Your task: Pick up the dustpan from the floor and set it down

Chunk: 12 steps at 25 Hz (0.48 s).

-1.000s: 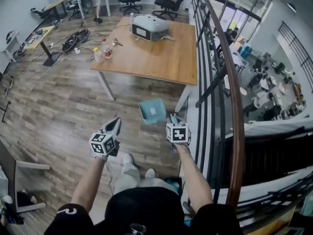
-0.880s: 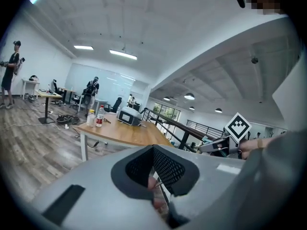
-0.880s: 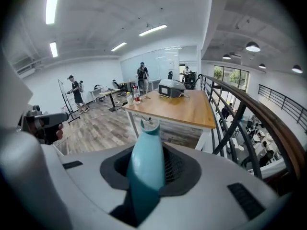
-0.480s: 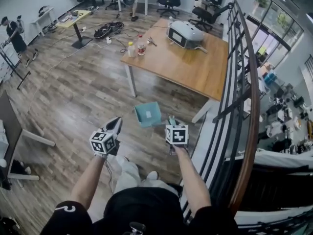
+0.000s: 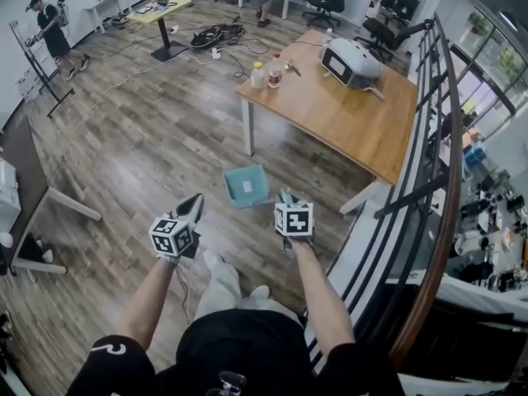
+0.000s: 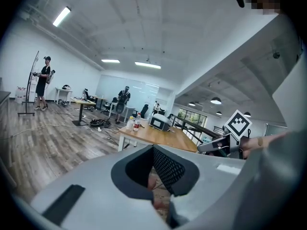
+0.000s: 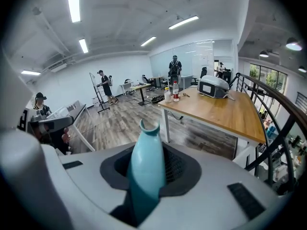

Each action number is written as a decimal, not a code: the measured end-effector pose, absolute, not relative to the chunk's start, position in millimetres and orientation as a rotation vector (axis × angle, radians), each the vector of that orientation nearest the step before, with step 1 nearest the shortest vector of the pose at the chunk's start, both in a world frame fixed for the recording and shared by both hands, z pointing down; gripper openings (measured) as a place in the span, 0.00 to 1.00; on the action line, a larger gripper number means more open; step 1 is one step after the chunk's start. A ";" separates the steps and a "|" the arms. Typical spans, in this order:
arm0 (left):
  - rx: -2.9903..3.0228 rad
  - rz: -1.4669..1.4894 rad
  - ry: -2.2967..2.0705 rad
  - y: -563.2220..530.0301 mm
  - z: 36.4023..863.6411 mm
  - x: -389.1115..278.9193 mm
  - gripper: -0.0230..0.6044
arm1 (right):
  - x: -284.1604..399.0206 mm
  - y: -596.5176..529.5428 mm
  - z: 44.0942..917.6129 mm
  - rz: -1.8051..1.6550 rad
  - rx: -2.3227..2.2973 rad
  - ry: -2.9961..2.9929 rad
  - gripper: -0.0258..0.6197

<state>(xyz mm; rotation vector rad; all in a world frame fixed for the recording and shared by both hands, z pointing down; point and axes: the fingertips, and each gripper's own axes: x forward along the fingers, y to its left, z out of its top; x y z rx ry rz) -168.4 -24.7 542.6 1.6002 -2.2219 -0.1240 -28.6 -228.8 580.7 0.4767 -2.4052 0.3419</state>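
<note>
The teal dustpan hangs above the wooden floor in the head view, its pan facing up with a white label inside. My right gripper is shut on the dustpan's handle, which stands up between the jaws in the right gripper view. To its left my left gripper is held at about the same height with its jaws together and nothing between them. In the left gripper view my left gripper points toward the table, and the right gripper's marker cube shows at the right.
A wooden table ahead on the right carries a white device and bottles. A dark stair railing runs along the right. Cables lie on the floor far ahead. A person stands far left, by a white desk leg.
The whole view has swung: the table has slid from centre to the right and more open floor shows at left. Both grippers keep their pose, the dustpan still in the right one.
</note>
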 end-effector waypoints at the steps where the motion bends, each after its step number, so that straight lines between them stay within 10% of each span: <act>1: 1.589 -0.126 -2.224 -22.6 546.0 -173.3 0.03 | -37.0 -227.8 583.5 0.333 0.468 -2.403 0.17; 12: 1.457 -0.118 -2.271 -19.1 582.5 -272.0 0.03 | -148.6 -224.2 622.7 0.303 0.357 -2.345 0.18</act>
